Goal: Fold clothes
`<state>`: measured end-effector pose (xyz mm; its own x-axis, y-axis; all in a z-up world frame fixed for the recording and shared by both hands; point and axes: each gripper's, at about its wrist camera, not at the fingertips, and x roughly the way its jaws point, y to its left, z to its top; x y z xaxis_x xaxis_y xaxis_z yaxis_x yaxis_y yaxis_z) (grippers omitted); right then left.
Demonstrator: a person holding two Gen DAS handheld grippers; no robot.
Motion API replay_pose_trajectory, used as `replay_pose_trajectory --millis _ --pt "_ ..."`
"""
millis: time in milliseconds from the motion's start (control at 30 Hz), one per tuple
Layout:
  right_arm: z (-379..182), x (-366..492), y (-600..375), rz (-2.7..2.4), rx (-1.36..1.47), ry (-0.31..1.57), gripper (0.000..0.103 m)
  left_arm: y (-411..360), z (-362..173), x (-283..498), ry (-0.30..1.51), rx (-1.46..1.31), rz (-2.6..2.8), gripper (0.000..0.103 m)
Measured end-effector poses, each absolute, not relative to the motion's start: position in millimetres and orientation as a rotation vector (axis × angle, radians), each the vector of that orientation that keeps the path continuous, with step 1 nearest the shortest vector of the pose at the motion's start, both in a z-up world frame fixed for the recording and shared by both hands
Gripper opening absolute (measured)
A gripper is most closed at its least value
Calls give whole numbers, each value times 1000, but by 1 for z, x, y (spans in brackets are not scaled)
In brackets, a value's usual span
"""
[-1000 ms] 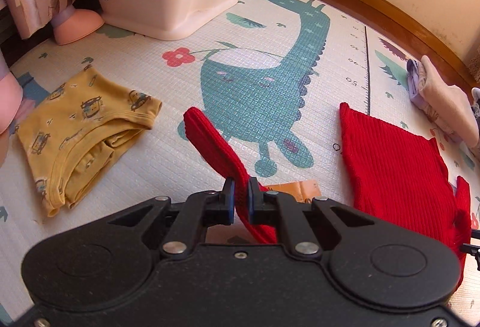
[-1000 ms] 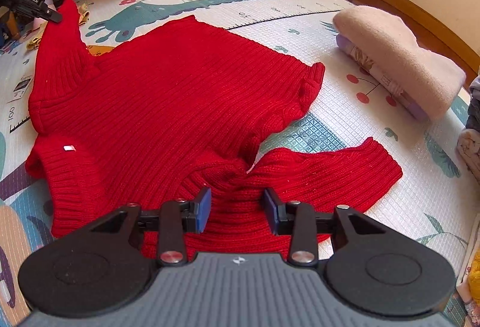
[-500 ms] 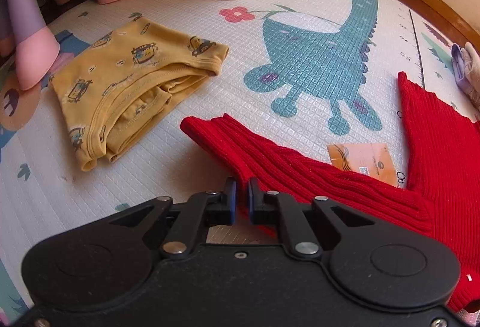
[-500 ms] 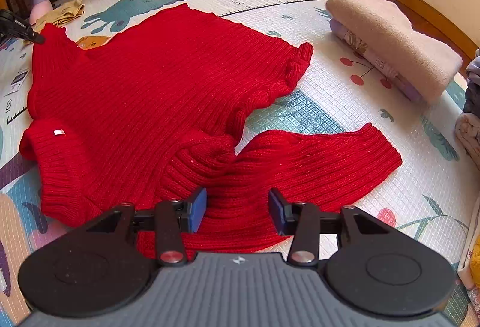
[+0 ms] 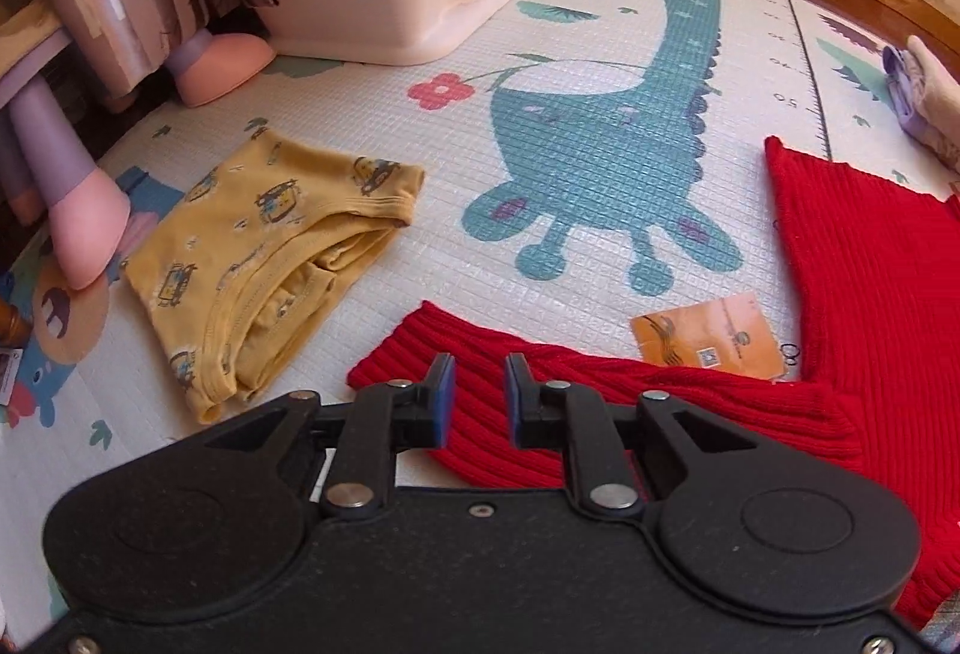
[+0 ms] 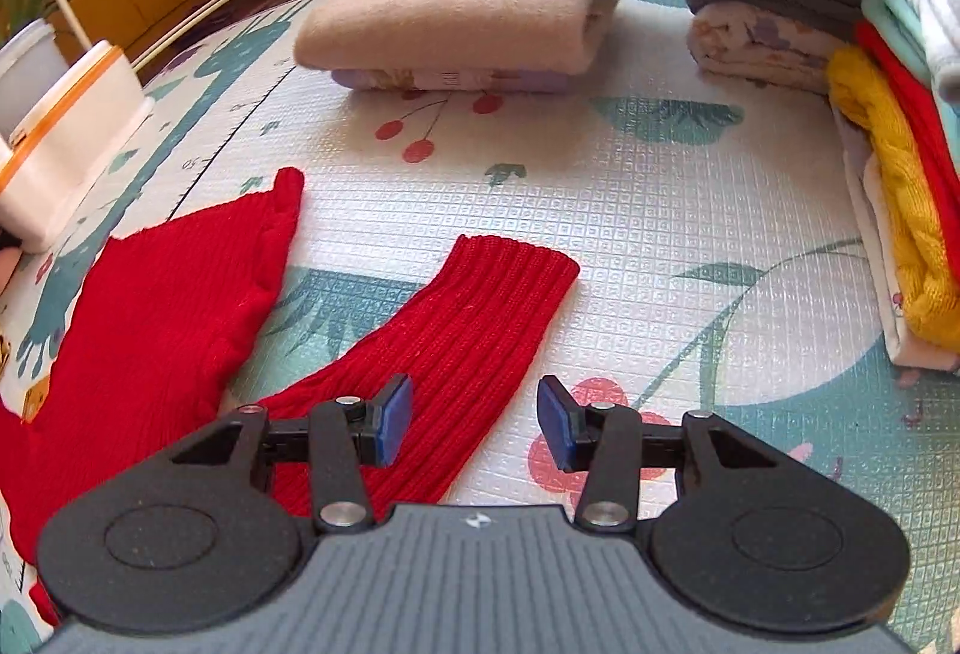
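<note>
While both grippers hover with fingers apart, the red sweater (image 5: 870,294) lies spread on the play mat (image 5: 456,186).

The left gripper (image 5: 477,402) has its fingers parted by a narrow gap and holds nothing; one sleeve (image 5: 540,372) lies flat under and just ahead of them, its cuff past the left finger. An orange card (image 5: 708,339) rests on the mat ahead of the right finger, touching the sleeve's far edge, and yellow shorts (image 5: 264,246) lie ahead to the left, apart from the sweater. The right gripper (image 6: 474,420) is wide open and empty; the other sleeve (image 6: 462,330) runs between its fingers, nearer the left one, cuff pointing away. A folded beige garment (image 6: 462,12) lies well ahead, and stacked clothes (image 6: 900,162) stand off to the right.
</note>
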<state>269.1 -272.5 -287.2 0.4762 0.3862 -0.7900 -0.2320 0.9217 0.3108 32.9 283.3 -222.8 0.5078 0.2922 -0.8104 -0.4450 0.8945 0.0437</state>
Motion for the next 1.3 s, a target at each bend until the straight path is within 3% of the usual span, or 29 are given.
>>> replay_pose_trajectory --millis 233,300,333,367,433,800,1100,1200,1233,1300 --pt "-303 284 -272 286 282 979 48 243 -253 39 1027 -112 303 18" --pt "-303 284 -268 271 258 967 44 236 -259 36 1039 -71 289 18" --pt "-302 284 -265 264 232 962 35 232 -262 35 1038 -43 283 18" --pt "-302 285 -263 267 207 958 18 232 -262 35 1039 -37 282 18" --pt "-298 285 -262 274 178 947 10 232 -262 35 1040 -26 281 18" --pt "-269 246 -329 133 228 899 8 234 -264 34 1031 -16 260 19" --pt "-288 202 -375 -10 287 965 7 235 -266 32 1025 -9 248 20" --pt "-290 207 -373 -27 228 985 9 237 -265 34 1037 -11 244 22" --pt "-287 207 -372 -42 204 979 14 239 -264 35 1044 -17 242 22" --pt "-280 204 -373 -67 159 955 19 242 -259 36 1064 -34 261 31"
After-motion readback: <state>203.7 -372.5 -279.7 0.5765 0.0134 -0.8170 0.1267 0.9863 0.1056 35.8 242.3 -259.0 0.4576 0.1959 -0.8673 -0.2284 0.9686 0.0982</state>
